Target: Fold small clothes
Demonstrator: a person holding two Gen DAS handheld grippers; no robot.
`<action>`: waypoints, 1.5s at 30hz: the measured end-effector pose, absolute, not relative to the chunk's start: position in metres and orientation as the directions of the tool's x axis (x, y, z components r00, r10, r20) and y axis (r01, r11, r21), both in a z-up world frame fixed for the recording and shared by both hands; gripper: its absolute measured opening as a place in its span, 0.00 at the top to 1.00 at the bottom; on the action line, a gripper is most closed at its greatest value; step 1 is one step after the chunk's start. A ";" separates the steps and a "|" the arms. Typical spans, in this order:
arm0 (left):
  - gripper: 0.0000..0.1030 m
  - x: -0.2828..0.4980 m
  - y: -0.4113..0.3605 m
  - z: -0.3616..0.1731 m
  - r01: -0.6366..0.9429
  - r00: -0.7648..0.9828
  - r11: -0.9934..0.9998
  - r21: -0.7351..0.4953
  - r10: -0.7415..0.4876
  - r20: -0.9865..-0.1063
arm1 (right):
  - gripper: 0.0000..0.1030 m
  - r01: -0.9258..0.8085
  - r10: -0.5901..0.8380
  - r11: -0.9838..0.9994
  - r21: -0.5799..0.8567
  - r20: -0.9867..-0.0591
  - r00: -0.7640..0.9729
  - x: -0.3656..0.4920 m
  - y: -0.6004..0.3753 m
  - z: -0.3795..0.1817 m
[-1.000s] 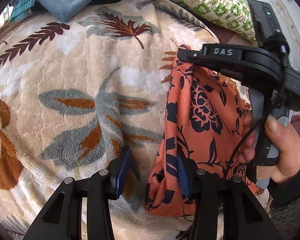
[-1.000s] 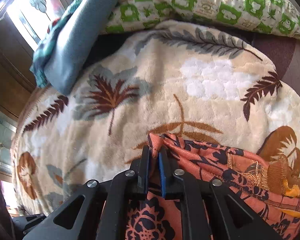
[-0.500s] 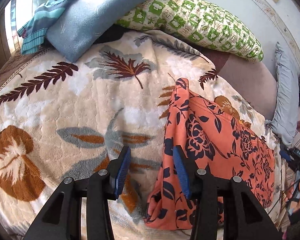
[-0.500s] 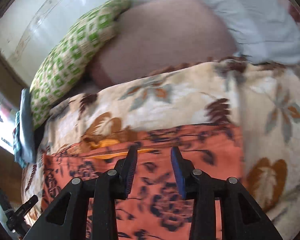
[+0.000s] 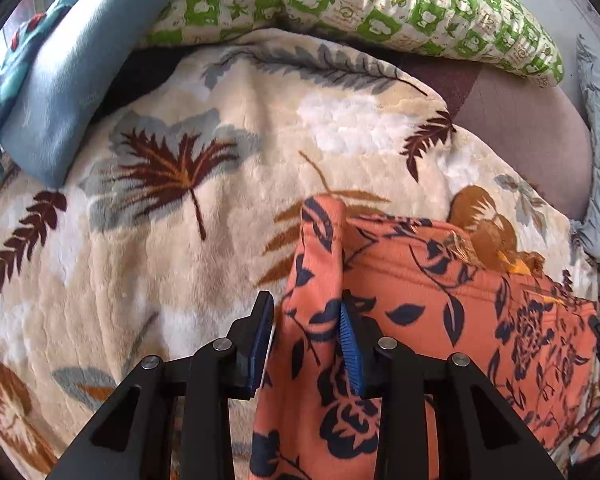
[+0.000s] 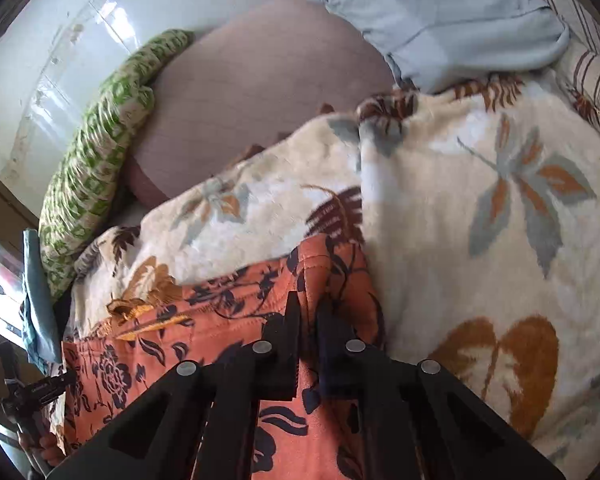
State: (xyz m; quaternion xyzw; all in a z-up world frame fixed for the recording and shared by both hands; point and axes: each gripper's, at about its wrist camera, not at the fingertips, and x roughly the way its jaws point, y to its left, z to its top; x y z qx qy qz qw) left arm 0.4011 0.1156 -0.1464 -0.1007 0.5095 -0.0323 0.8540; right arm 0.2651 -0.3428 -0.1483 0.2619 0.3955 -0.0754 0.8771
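Orange floral garment [image 5: 440, 320] lies spread on the leaf-print blanket [image 5: 180, 240] covering the bed, its long edge running across both views. Left gripper [image 5: 306, 340] straddles a raised fold at one end of the cloth; its jaws have just been closing, with the fold standing between the 2 blue pads, though a gap shows beside the left-hand pad, so the fabric does not look pinched yet. Right gripper [image 6: 309, 344] sits at the opposite end (the corner nearest the bare blanket): its jaws have just closed tight, and the orange fabric runs up between them, so I judge that corner gripped. Holding 1 corner at each end is the sensible way to keep the edge taut and square before carrying it over for a fold. Green checked pillow [image 5: 360, 0] and blue pillow [image 5: 60, 80] lie well apart at the head of the bed, clear of the work.
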 end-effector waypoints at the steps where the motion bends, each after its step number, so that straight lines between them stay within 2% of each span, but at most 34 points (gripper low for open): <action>1: 0.69 0.409 0.110 -0.151 -0.058 0.466 0.985 -0.162 -0.117 -0.877 | 0.94 0.367 0.067 0.850 0.378 -0.768 0.637 0.270 -0.347 -0.158; 3: 0.69 0.418 0.101 -0.157 -0.068 0.445 0.990 -0.122 -0.080 -0.892 | 0.91 0.407 0.029 0.867 0.287 -0.845 0.534 0.278 -0.350 -0.179; 5: 0.70 0.419 0.097 -0.149 -0.068 0.436 0.991 -0.115 -0.074 -0.897 | 0.89 0.395 0.032 0.865 0.310 -0.819 0.573 0.267 -0.350 -0.171; 6: 0.70 0.417 0.100 -0.144 -0.066 0.431 0.989 -0.133 -0.092 -0.898 | 0.84 0.396 0.030 0.858 0.327 -0.801 0.597 0.259 -0.350 -0.163; 9: 0.70 0.402 0.124 -0.129 -0.091 0.427 0.970 -0.224 -0.165 -0.889 | 0.80 0.363 0.066 0.849 0.384 -0.758 0.648 0.232 -0.346 -0.136; 12: 0.69 0.375 0.153 -0.119 -0.122 0.413 0.926 -0.357 -0.280 -0.867 | 0.60 0.251 0.181 0.847 0.469 -0.697 0.694 0.196 -0.324 -0.116; 14: 0.67 0.352 0.165 -0.120 -0.115 0.395 0.884 -0.453 -0.378 -0.837 | 0.59 0.180 0.238 0.849 0.497 -0.663 0.710 0.169 -0.301 -0.113; 16: 0.64 0.330 0.167 -0.123 -0.086 0.385 0.866 -0.492 -0.427 -0.818 | 0.59 0.165 0.252 0.854 0.494 -0.667 0.701 0.147 -0.284 -0.126; 18: 0.58 0.310 0.161 -0.132 -0.061 0.380 0.885 -0.461 -0.406 -0.831 | 0.59 0.193 0.243 0.870 0.453 -0.736 0.631 0.137 -0.267 -0.151; 20: 0.58 0.299 0.151 -0.149 -0.054 0.333 0.915 -0.400 -0.361 -0.871 | 0.60 0.237 0.180 0.906 0.351 -0.827 0.533 0.133 -0.252 -0.174; 22: 0.59 0.295 0.143 -0.169 -0.055 0.258 0.933 -0.355 -0.331 -0.908 | 0.59 0.220 0.117 0.934 0.280 -0.826 0.552 0.126 -0.236 -0.163; 25: 0.59 0.298 0.153 -0.170 -0.079 0.246 0.907 -0.413 -0.384 -0.890 | 0.56 0.137 0.166 0.942 0.307 -0.779 0.605 0.120 -0.205 -0.134; 26: 0.59 0.300 0.161 -0.166 -0.096 0.249 0.887 -0.452 -0.419 -0.873 | 0.54 0.089 0.175 0.952 0.292 -0.760 0.626 0.117 -0.189 -0.124; 28: 0.58 0.306 0.177 -0.155 -0.114 0.267 0.842 -0.527 -0.485 -0.833 | 0.35 -0.008 0.174 0.975 0.224 -0.731 0.660 0.115 -0.150 -0.111; 29: 0.58 0.309 0.185 -0.151 -0.119 0.273 0.828 -0.547 -0.503 -0.820 | 0.33 -0.065 0.180 0.981 0.185 -0.721 0.669 0.116 -0.127 -0.107; 36: 0.53 0.319 0.225 -0.138 -0.126 0.278 0.814 -0.567 -0.520 -0.808 | 0.34 -0.369 0.236 0.929 -0.022 -0.735 0.636 0.130 0.025 -0.124; 40: 0.53 0.327 0.242 -0.141 -0.120 0.256 0.817 -0.565 -0.524 -0.812 | 0.34 -0.458 0.235 0.885 -0.087 -0.765 0.599 0.143 0.078 -0.143; 45: 0.53 0.337 0.253 -0.149 -0.116 0.264 0.800 -0.589 -0.547 -0.794 | 0.34 -0.487 0.182 0.855 -0.176 -0.779 0.600 0.152 0.112 -0.161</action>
